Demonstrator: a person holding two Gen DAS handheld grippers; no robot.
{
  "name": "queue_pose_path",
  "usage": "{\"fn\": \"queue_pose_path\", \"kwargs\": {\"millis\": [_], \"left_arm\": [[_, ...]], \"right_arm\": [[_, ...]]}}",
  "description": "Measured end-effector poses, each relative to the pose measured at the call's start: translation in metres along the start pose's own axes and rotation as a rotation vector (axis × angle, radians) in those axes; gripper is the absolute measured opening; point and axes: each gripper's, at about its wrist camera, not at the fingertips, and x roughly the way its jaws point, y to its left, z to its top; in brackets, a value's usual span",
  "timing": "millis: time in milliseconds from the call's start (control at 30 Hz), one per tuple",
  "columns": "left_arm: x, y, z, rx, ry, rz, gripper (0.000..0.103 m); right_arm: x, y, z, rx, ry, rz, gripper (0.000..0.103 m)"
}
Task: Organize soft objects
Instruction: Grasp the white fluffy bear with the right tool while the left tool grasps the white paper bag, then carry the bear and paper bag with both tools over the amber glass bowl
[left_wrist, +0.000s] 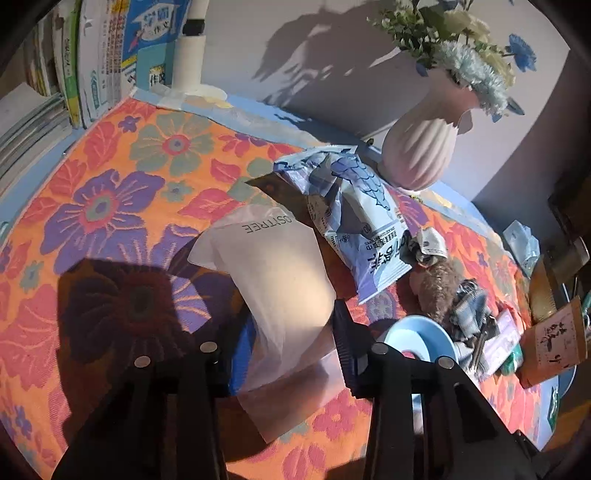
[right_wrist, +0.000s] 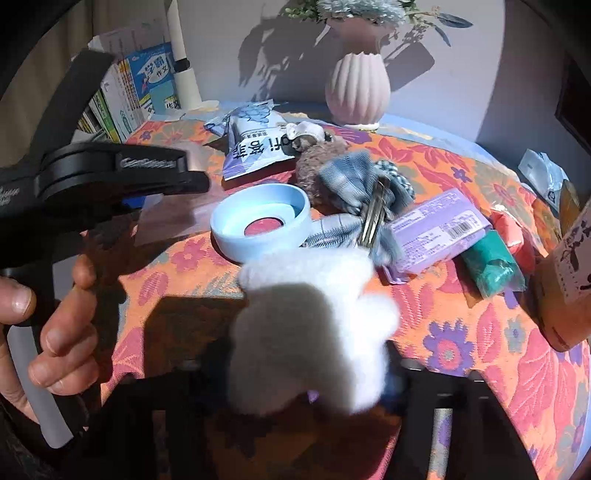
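Note:
My left gripper is shut on a translucent white pouch printed "OSTREE" and holds it over the floral tablecloth. My right gripper is shut on a fluffy white soft object, which hides the fingertips. A brown plush toy and a blue plaid fabric bow with a metal clip lie mid-table. A blue-white snack bag lies behind them; it also shows in the left wrist view. The left gripper body and the hand holding it fill the left of the right wrist view.
A light blue ring lid sits near the bow. A purple packet, a green roll and an orange box lie to the right. A pink vase of flowers stands at the back. Books stand back left.

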Motion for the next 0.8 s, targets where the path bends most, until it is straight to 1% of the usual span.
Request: {"fn": "queue_pose_path", "kwargs": {"millis": [100, 233, 400, 567, 633, 800], "left_arm": [[-0.015, 0.001, -0.005, 0.005, -0.021, -0.024, 0.037], [-0.043, 0.0, -0.012, 0.012, -0.055, -0.056, 0.036], [-0.065, -0.021, -0.023, 0.055, -0.076, -0.094, 0.036], [-0.076, -0.057, -0.034, 0.133, -0.077, -0.153, 0.036], [-0.078, -0.075, -0.04, 0.17, -0.07, -0.185, 0.036], [-0.081, -0.117, -0.056, 0.256, -0.049, -0.238, 0.036]], "right_arm": [[-0.008, -0.008, -0.003, 0.045, -0.006, 0.054, 0.051], [-0.022, -0.022, -0.008, 0.103, -0.03, 0.083, 0.05], [-0.04, -0.038, -0.015, 0.174, -0.046, 0.108, 0.05], [-0.062, -0.054, -0.018, 0.192, -0.054, 0.076, 0.05], [-0.071, -0.064, -0.021, 0.206, -0.063, 0.066, 0.05], [-0.094, -0.091, -0.027, 0.238, -0.081, 0.034, 0.05]]}}
